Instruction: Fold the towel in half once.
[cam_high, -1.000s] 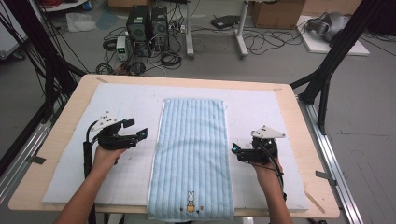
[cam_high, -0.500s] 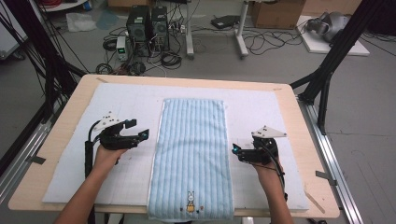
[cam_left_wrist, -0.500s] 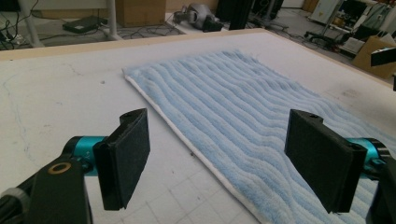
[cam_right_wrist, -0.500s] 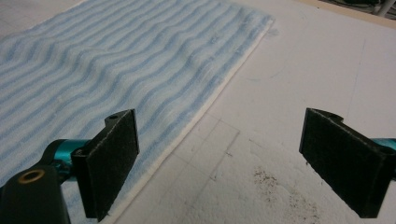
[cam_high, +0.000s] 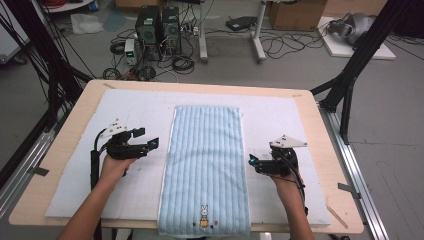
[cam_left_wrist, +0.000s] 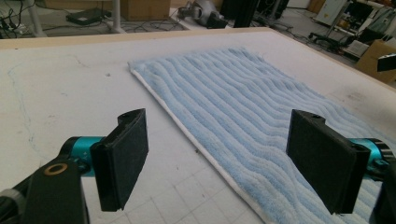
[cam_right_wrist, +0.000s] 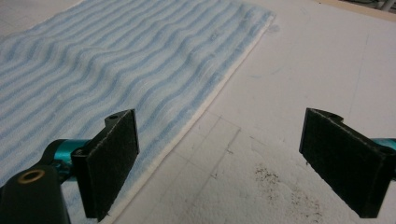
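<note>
Long rectangular light-blue ribbed terry towel (cam_high: 206, 165) lies flat on the white padded mat (cam_high: 135, 117) over the wooden counter (cam_high: 75, 115), between both claws. Left claw (cam_high: 149, 143) and right claw (cam_high: 253, 161) both spread wide, straddling opposite white hems, gripping nothing.

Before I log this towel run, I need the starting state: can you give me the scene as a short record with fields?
towel: light blue, striped, spread flat lengthwise on the white mat, rabbit picture at its near end
left gripper: open, beside the towel's left edge, holding nothing
right gripper: open, beside the towel's right edge, holding nothing
contact: neither gripper grips the towel
table: wooden, mat covers most of it
</note>
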